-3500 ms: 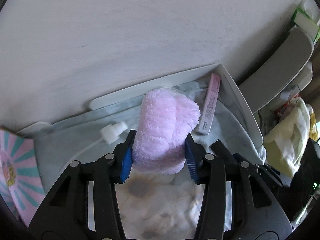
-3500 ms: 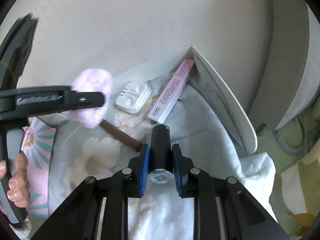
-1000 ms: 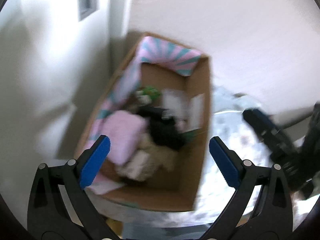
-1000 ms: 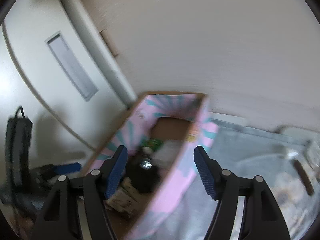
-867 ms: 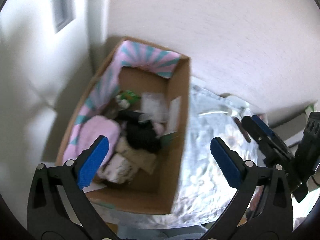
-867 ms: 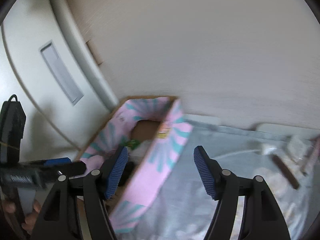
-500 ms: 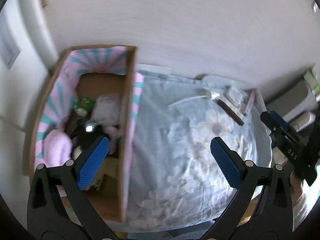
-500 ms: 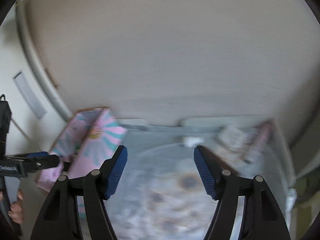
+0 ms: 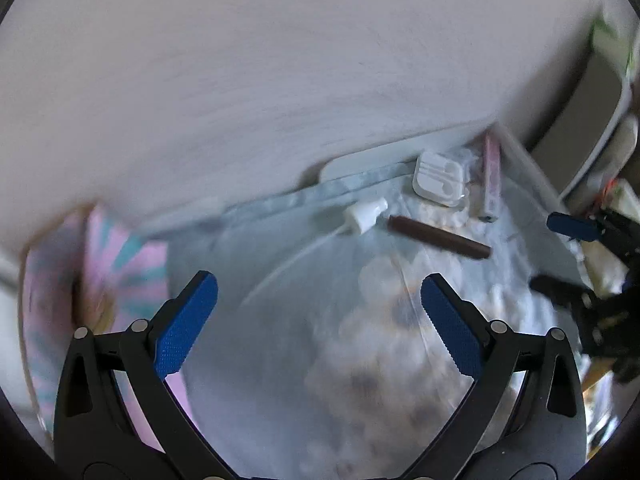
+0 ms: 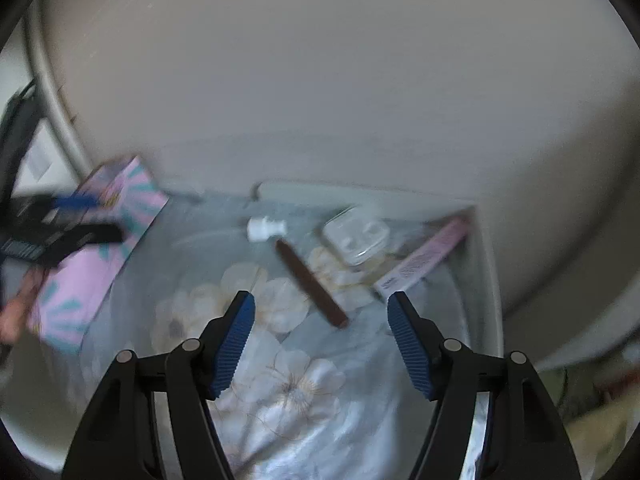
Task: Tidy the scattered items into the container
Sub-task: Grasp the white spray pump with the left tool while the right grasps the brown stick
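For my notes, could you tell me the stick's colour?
Dark brown stick, clearest in the right wrist view.

Left gripper: jaws spread wide, nothing between blue pads, pointing down and forward. Right gripper: jaws also wide apart, empty, pads clear. Each gripper visible at edge of other's view, blurred. Bit of hand at left gripper, blurred.

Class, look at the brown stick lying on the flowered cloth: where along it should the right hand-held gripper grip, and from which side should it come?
Grip the brown stick near its middle, coming down from above with the open right hand-held gripper turned so its fingers close across the narrow width. It lies flat and diagonal on the flowered cloth; its far end sits close to the white plug, so the middle probably offers more room.
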Motion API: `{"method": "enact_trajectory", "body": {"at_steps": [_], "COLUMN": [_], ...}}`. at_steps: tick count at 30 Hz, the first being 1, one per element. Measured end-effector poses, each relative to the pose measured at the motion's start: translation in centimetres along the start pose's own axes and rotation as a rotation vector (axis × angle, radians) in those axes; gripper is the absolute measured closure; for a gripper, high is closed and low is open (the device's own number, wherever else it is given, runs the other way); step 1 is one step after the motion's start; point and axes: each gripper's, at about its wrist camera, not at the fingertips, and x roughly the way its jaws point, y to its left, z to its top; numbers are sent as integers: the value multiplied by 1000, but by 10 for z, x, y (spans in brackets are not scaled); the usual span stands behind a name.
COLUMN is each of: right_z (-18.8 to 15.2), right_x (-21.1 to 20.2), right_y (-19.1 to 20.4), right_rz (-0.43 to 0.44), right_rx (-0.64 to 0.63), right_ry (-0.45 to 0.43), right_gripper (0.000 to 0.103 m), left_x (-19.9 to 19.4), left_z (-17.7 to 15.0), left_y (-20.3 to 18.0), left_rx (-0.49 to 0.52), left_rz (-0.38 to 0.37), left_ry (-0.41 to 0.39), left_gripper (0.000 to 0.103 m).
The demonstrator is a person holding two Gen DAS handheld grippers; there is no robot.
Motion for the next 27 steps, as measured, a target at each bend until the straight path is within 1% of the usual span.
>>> {"method": "enact_trajectory", "body": {"at_steps": [2,4,6,8,10,11,12,13,17,18,19,20,22,26,27], "right_z": [0,0,-1,-2,-2,-2,-1,0,4,5,6,7,9,10,10], "right_x": [18,29,42,50,57,60,65,68,75,76,77,79,82,87,88], "right_y": [0,1,2,1,-1,-2,-4,-5,-12,-12,-13,-14,-14,-12,-11], "right_rz": [49,64,82,98,114,116,120,124,144,151,156,161,169,187,192], "right_rx": [-60,-106,-159,-185,-196,-198,-199,-200,-197,-198,-199,-201,-208,-235,-242], "right_ry": [45,67,87,99,100,103,112,118,115,113,112,112,118,127,129], "right_gripper": [38,39,42,44,46,48,56,60,60,60,60,60,67,69,69], "left_x": [22,39,53,64,74,80,84,87,96,97,100,101,102,103,104], "left_z": [11,18,23,26,27,28,28,28,29,29,29,28,29,26,25], "left_y": [-9,-16,-20,-23,-24,-24,-25,-27,-27,-27,-26,-25,-23,-20,-21], "left_rx": [60,97,123,139,143,144,147,151,154,152,149,144,125,113,118], "left_rz": [-2,-16,-49,-79,-97,-106,-108,-106,-118,-122,-125,-133,-168,-205,-208], "left_ry": [3,8,9,12,27,40,50,57,61,64,65,67,67,72,78], "left_gripper": [1,2,2,4,12,15,18,19,19,21,28,31,39,49,55]}}
